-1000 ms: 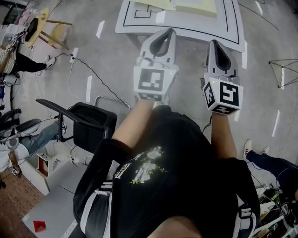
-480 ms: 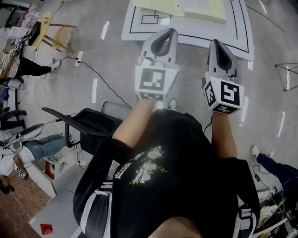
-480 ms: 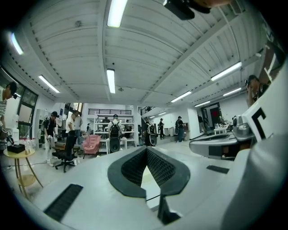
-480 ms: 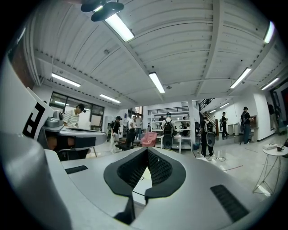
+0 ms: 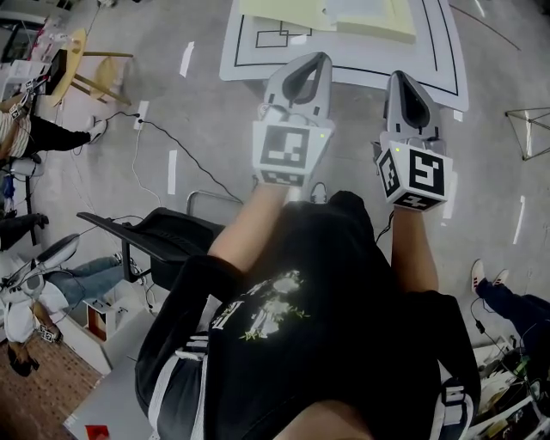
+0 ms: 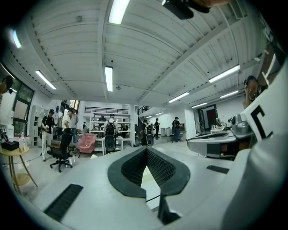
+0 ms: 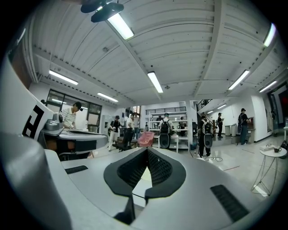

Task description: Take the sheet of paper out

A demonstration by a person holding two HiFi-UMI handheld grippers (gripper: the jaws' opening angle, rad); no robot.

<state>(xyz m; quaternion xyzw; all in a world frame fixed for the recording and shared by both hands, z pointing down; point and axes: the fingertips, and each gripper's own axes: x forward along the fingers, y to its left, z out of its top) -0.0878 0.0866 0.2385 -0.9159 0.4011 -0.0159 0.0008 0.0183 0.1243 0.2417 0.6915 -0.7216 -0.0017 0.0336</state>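
Both grippers have been carried nearer the table, which is now sitting a little lower in the upper part of the head view. Left gripper and right gripper are pointing level, side by side, each with its jaws pressed together on nothing. To do this step well, I judge both should be opening before reaching the tabletop, one steadying the folder while the other is nipping the paper by a free edge. That paper is lying on the yellow folder at the top edge, well ahead of the tips. Counting: two grippers, one table, one folder, one white sheet showing, one chair at middle left.
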